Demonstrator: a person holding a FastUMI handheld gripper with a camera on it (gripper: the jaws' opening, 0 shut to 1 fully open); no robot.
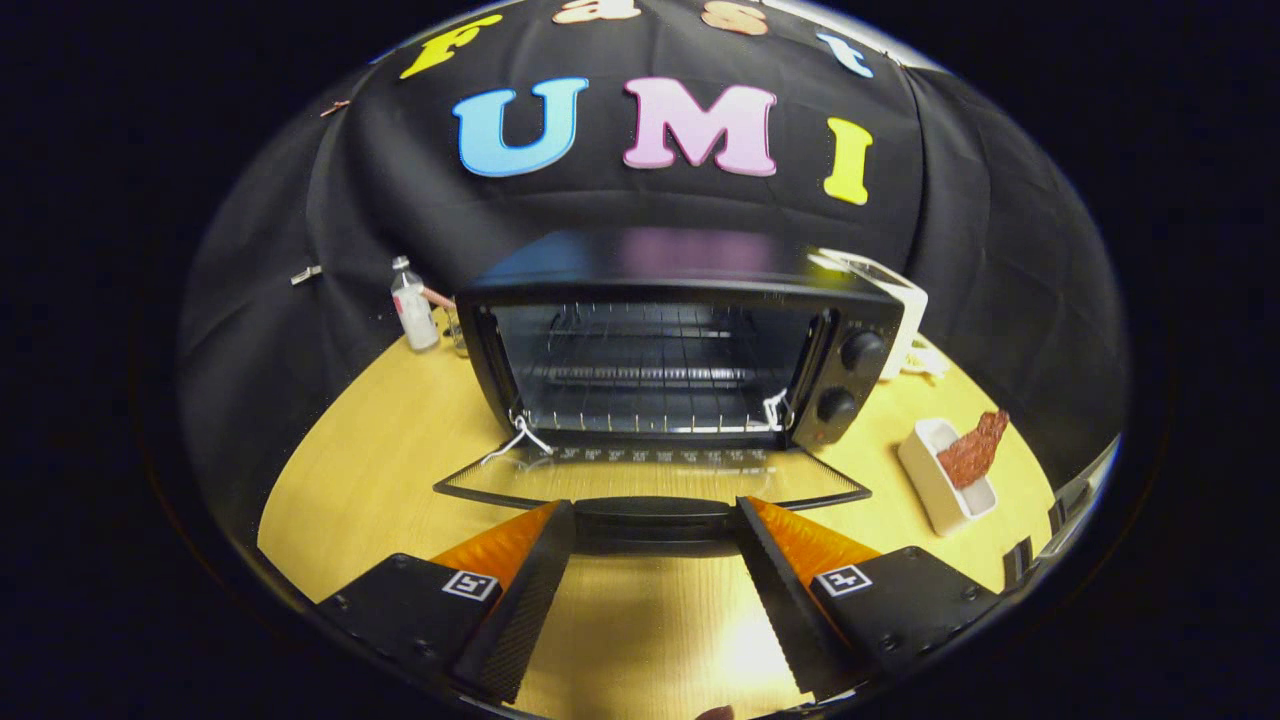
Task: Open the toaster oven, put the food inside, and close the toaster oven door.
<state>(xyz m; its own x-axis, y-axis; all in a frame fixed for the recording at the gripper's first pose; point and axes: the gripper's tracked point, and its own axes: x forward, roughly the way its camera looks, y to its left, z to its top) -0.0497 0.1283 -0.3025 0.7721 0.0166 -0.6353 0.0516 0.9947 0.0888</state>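
Note:
A black toaster oven [680,340] stands on the wooden table, its glass door [650,480] folded down flat toward me. Wire racks show inside the bare cavity. The door's dark handle [655,518] lies just ahead of my fingertips, spanning the gap between them. My gripper [655,515] is open, its two fingers spread wide and holding nothing. To the right of the oven, a reddish-brown piece of food [973,450] leans in a small white rectangular dish [940,490].
A small plastic bottle [412,305] stands left of the oven by the black cloth wall. A white appliance [900,300] sits behind the oven's right corner. Two round knobs [850,375] are on the oven's right panel. Bare tabletop [350,470] lies left of the door.

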